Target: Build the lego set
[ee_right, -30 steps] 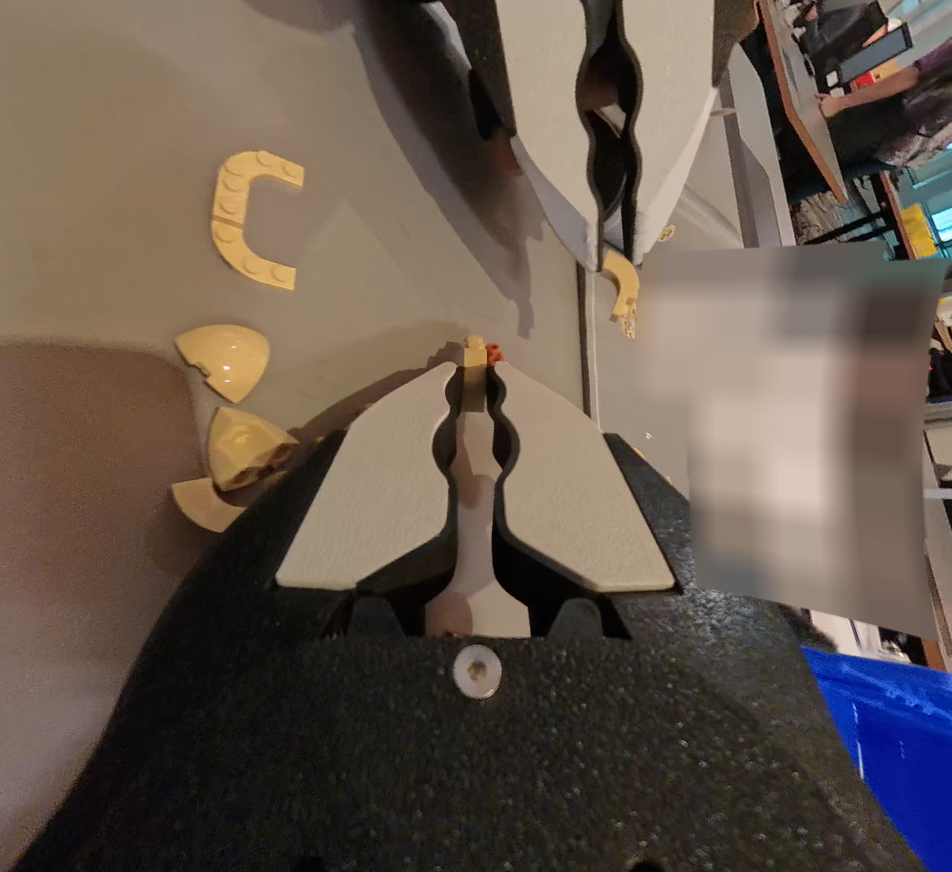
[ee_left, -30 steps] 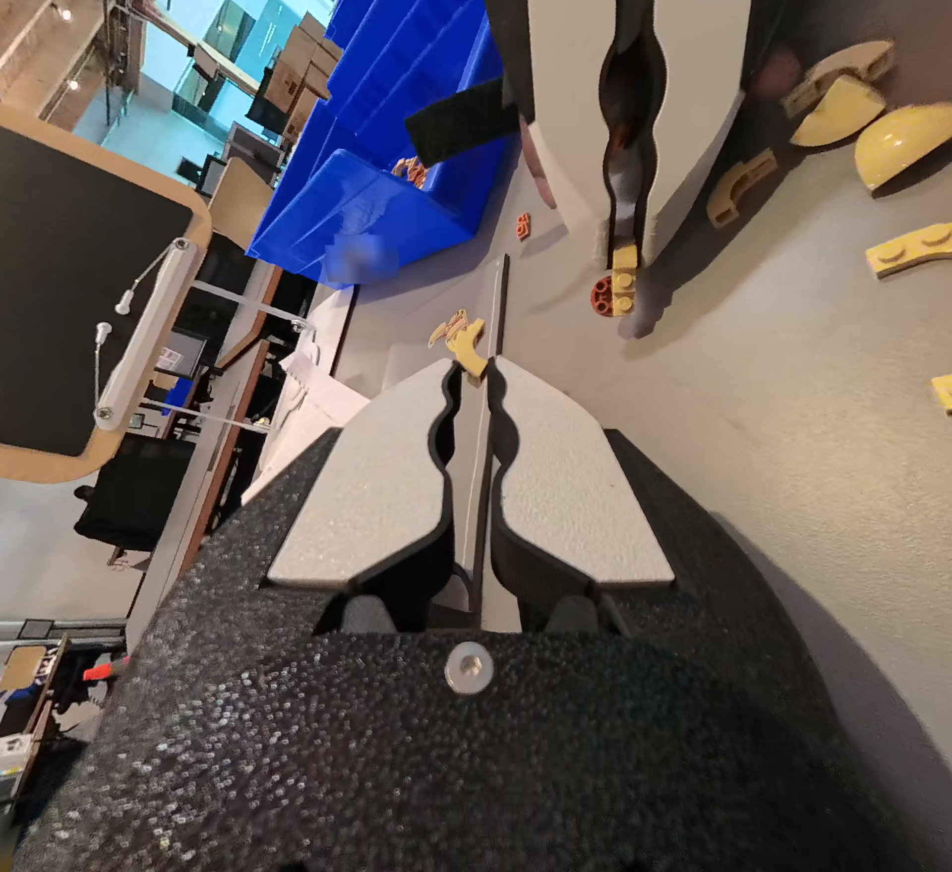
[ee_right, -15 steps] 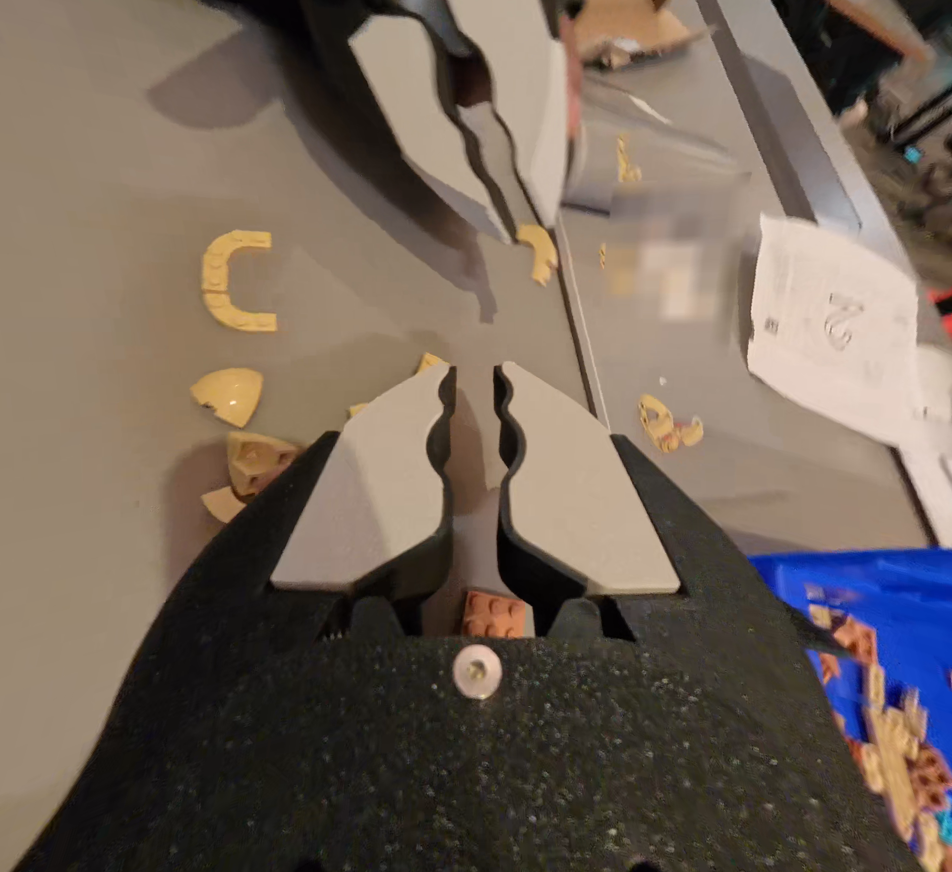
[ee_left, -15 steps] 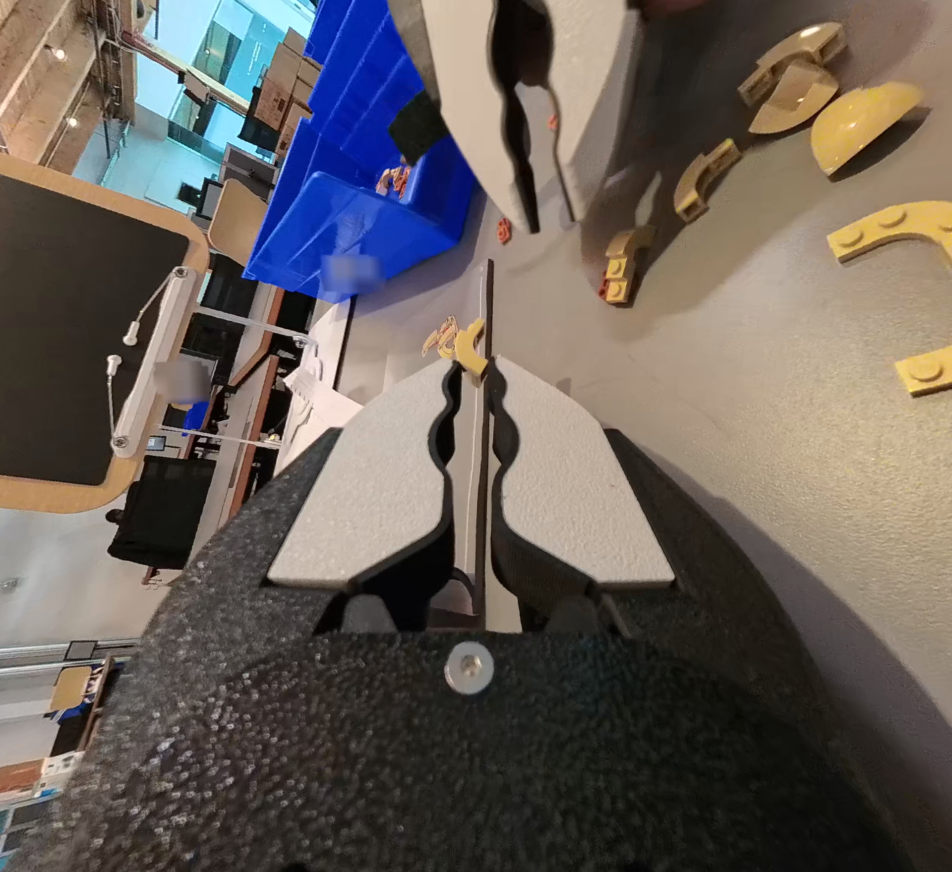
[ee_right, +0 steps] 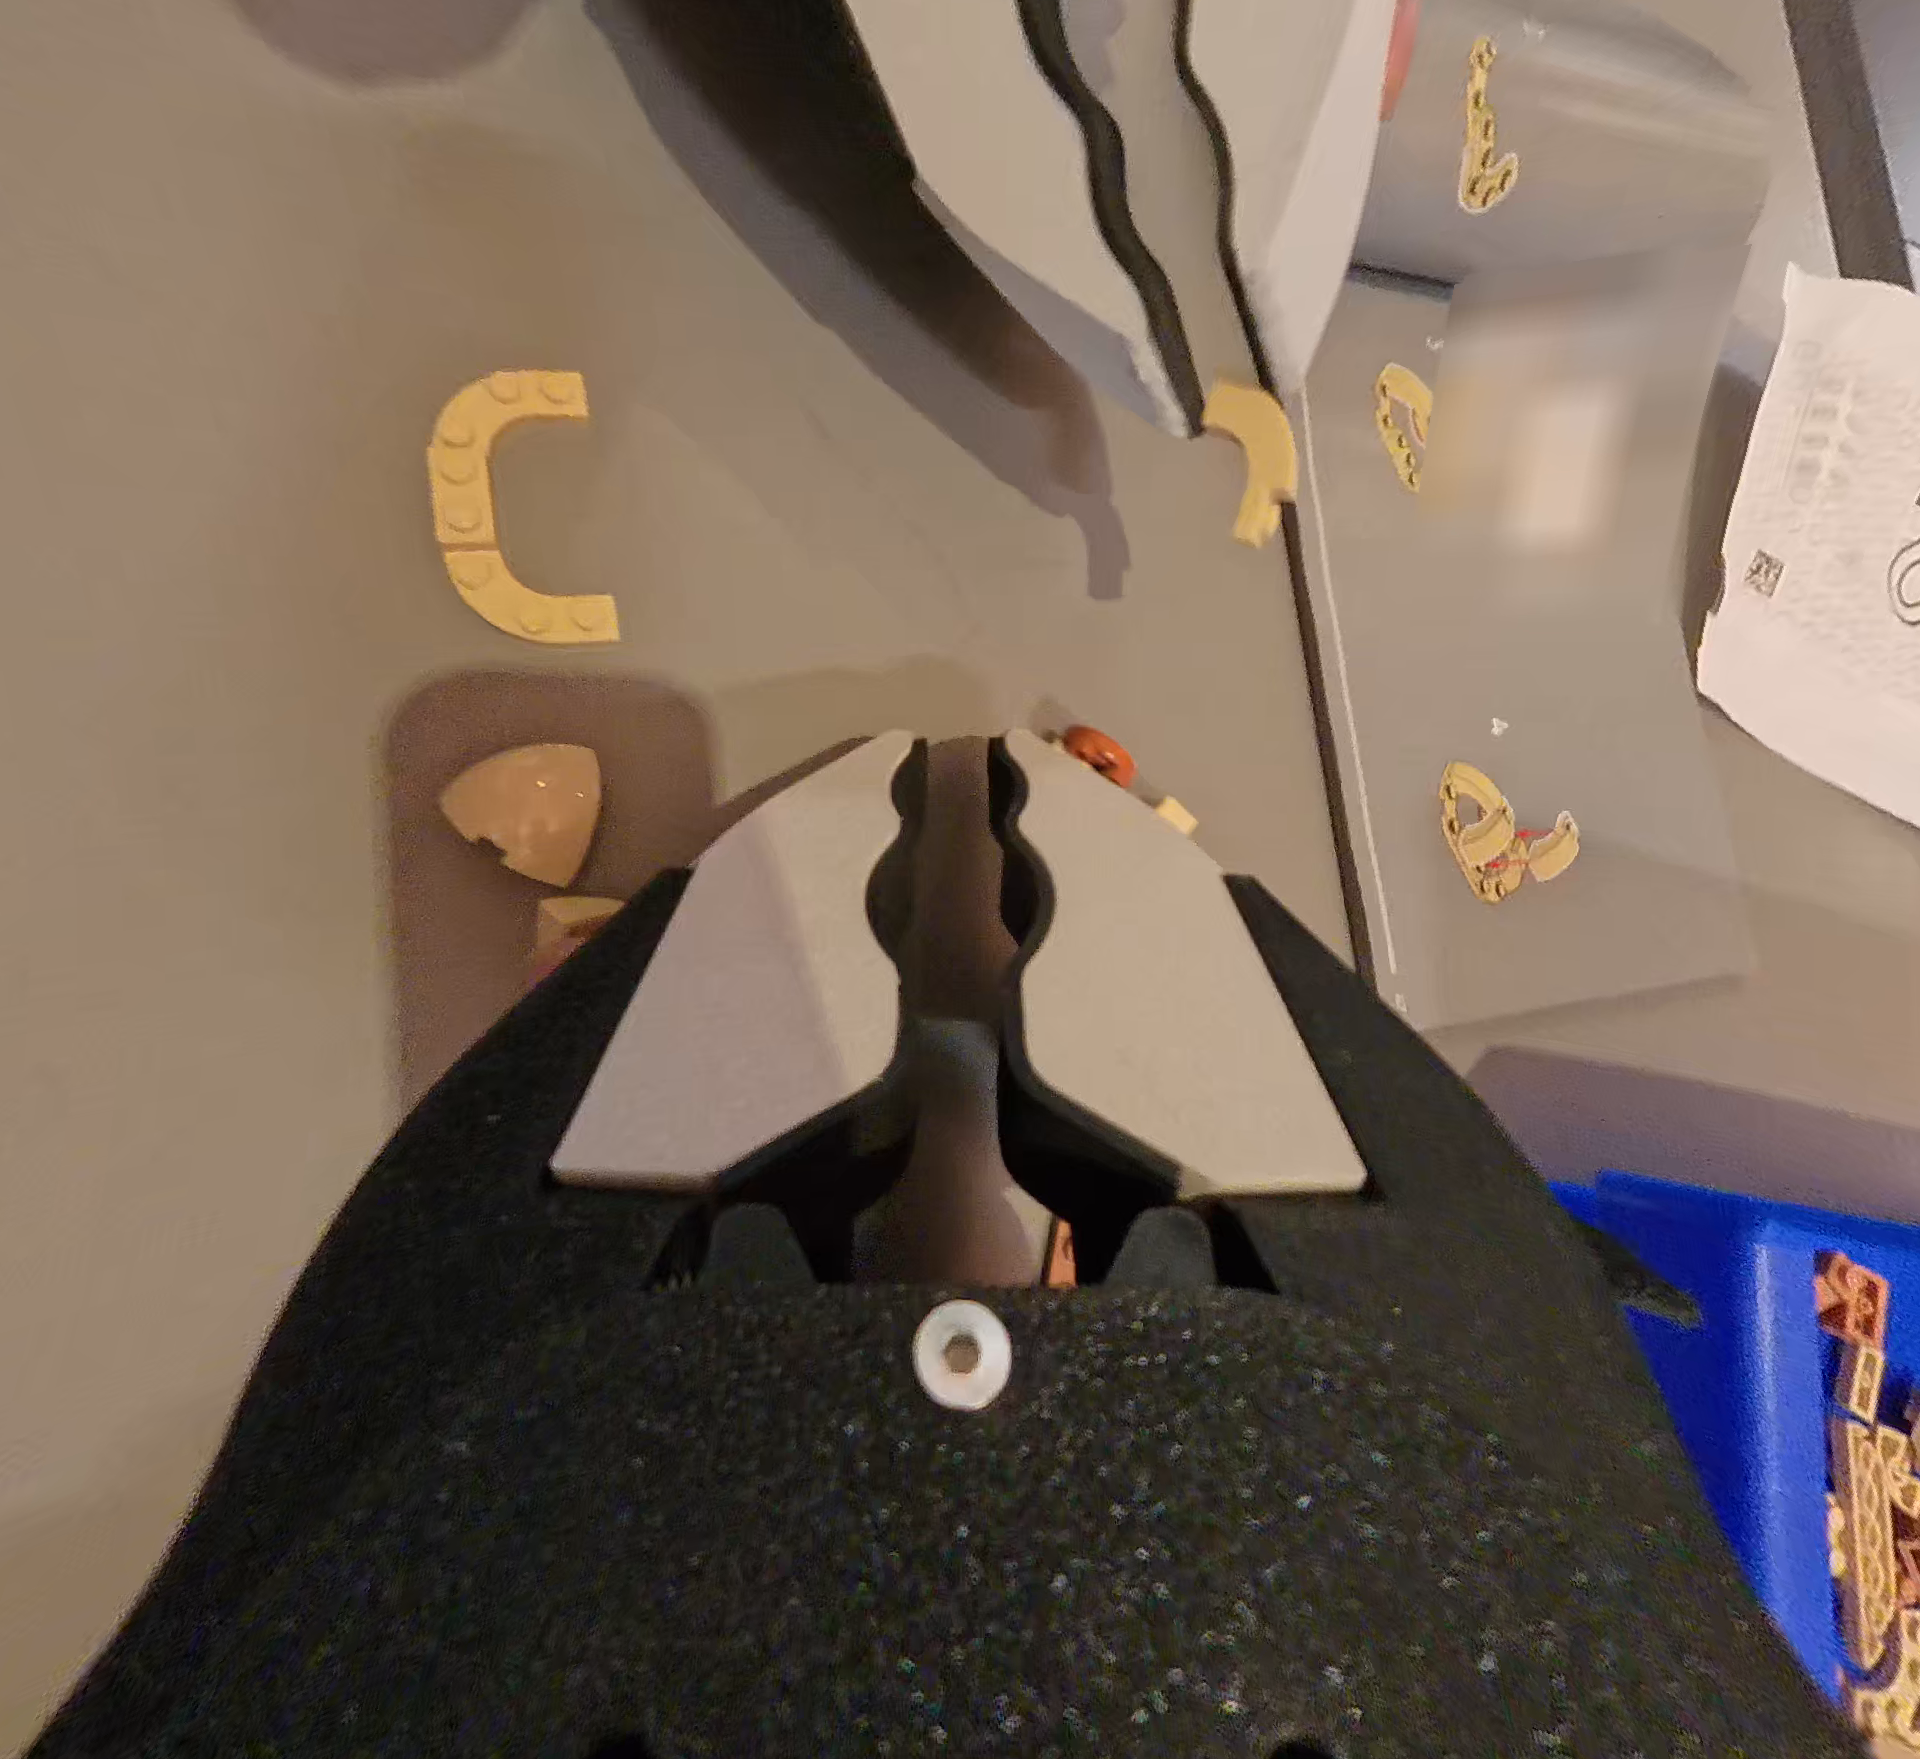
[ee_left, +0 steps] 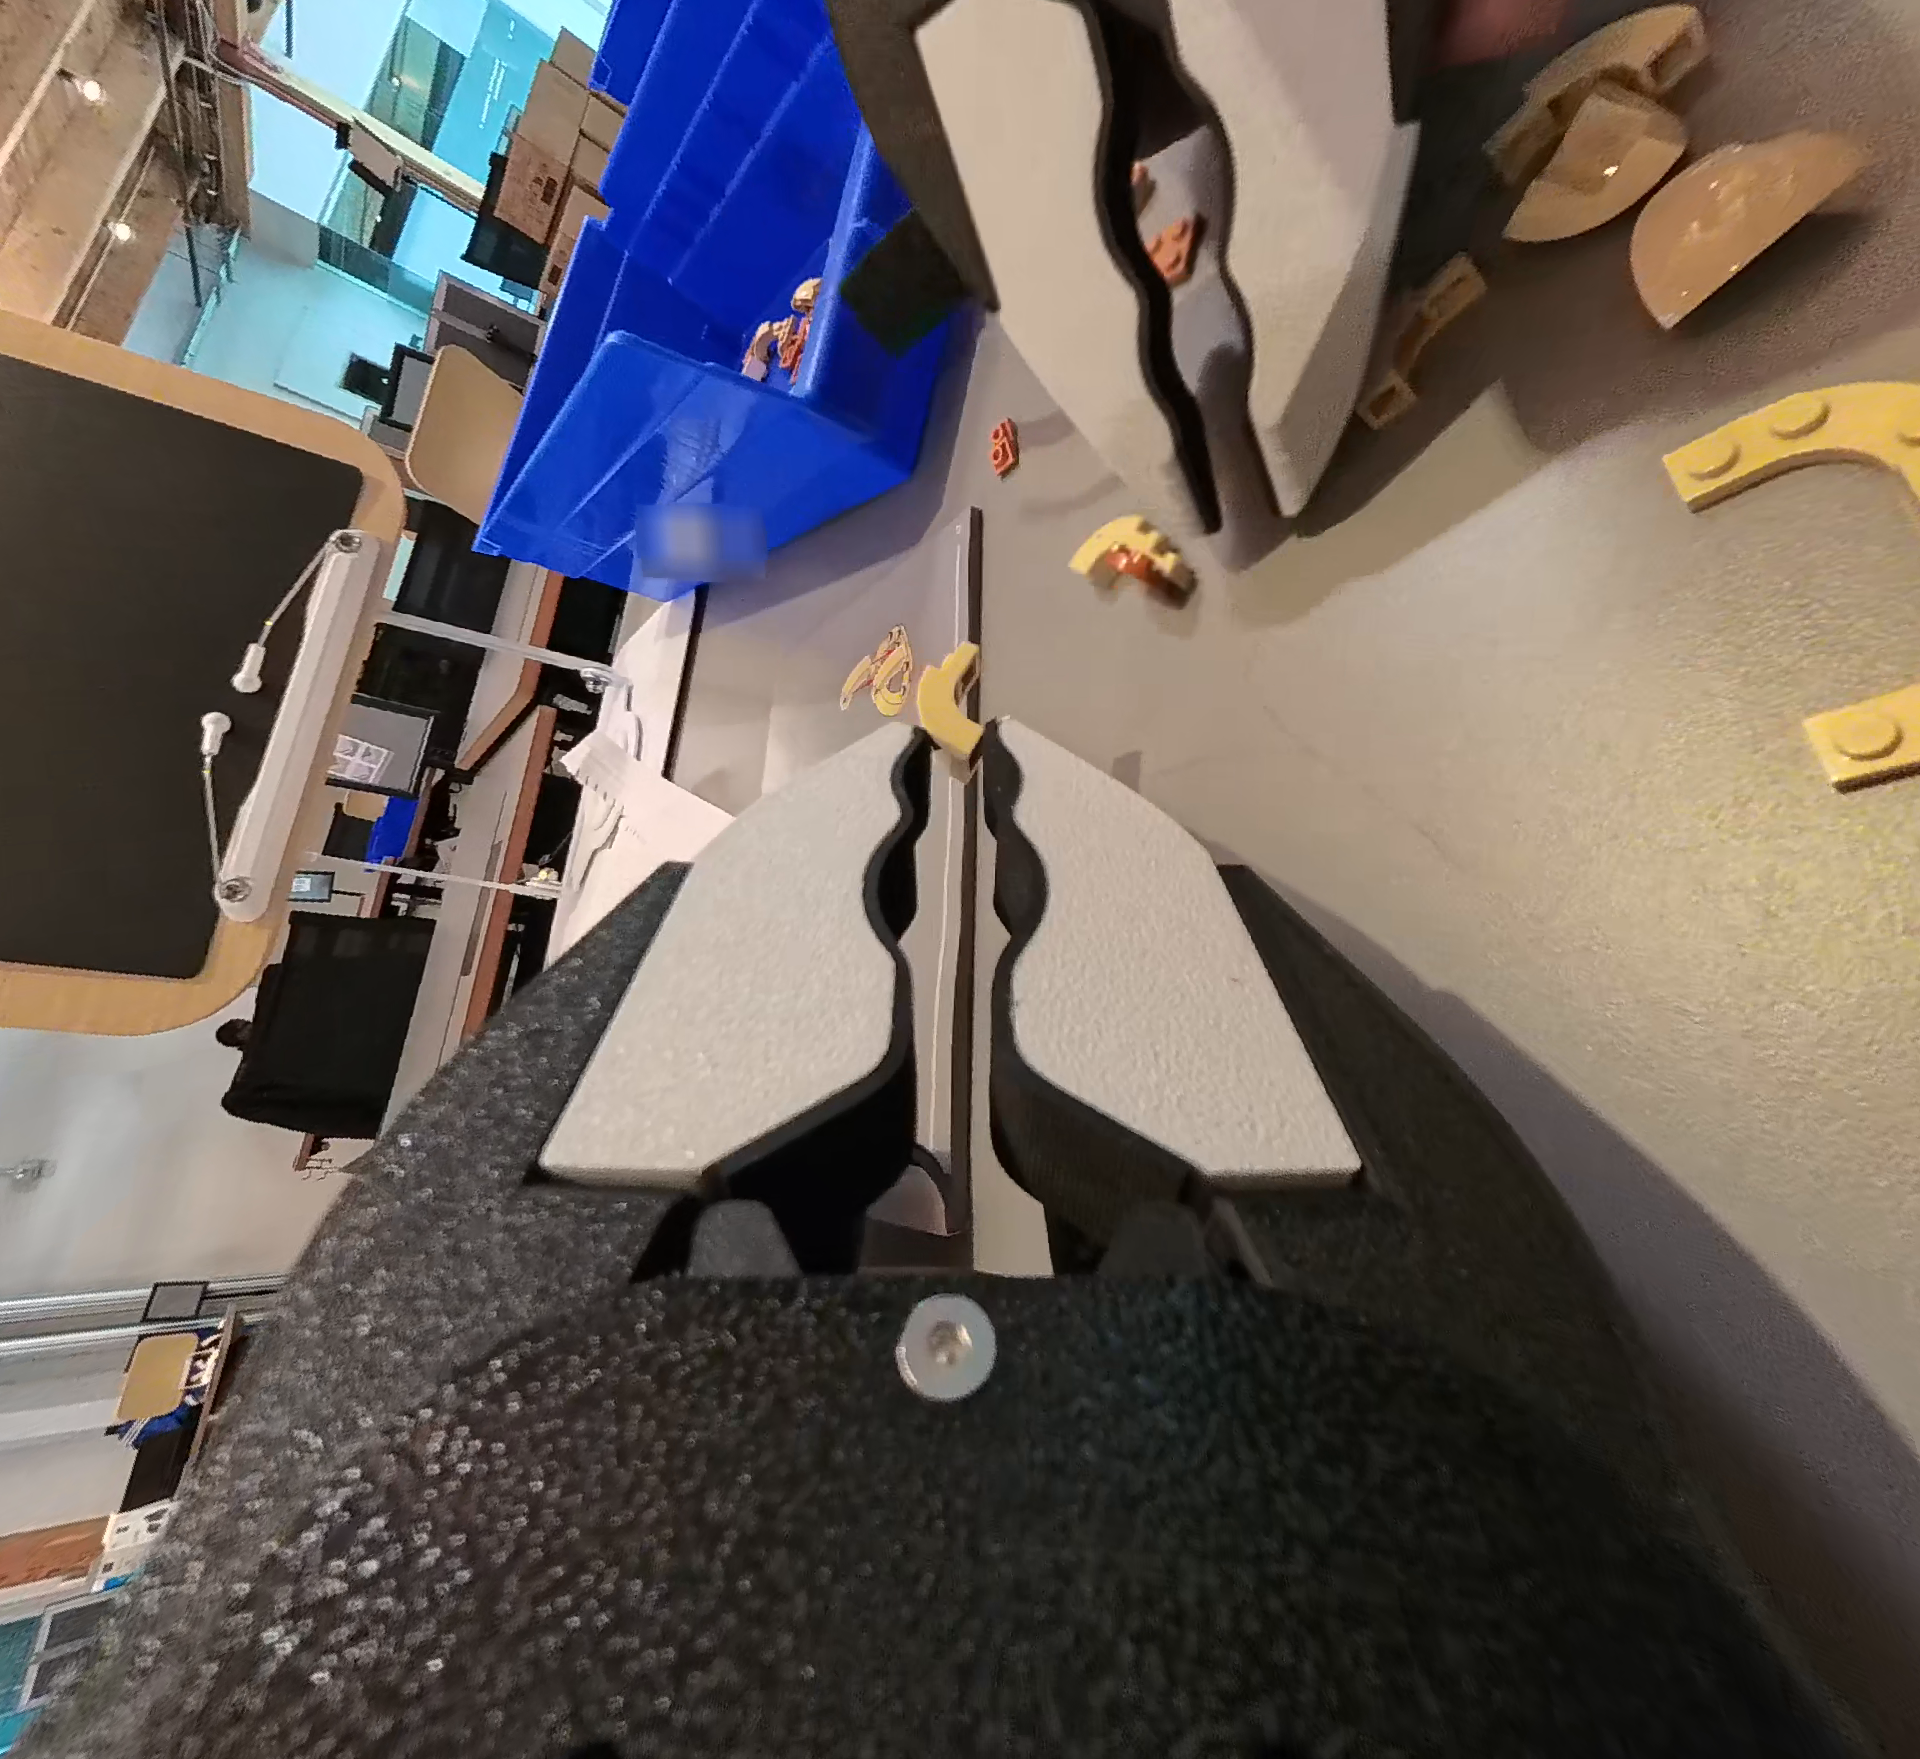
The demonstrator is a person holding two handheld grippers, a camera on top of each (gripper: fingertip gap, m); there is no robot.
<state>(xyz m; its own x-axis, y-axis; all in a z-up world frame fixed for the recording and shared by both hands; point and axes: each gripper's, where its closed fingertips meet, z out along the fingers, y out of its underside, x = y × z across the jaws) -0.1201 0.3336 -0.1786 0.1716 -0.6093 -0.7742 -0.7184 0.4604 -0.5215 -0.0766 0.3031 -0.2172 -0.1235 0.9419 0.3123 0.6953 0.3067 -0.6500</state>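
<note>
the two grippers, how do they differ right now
The left gripper pinches a tan curved piece at its tips; the right gripper holds nothing, with a gap between its tips. The left gripper hangs over the seam of the grey table; the right gripper points at a small tan and red-brown assembly lying on the table. Both have grey wavy-edged fingers on black bodies.

Grey tabletop (ee_right: 260, 307) with dark seam running across it. On it: tan C-shaped studded plate (ee_right: 509, 504); 2 tan dome pieces (ee_left: 1662, 203) close together; small tan arch assembly with reddish-brown part (ee_left: 1132, 556); tiny reddish-brown brick (ee_left: 1004, 445) near blue bin (ee_left: 665, 452) holding small parts. Beyond seam: clear sheet bearing printed part pictures (ee_right: 1496, 826); white paper sheet (ee_right: 1818, 556) at far edge.
</note>
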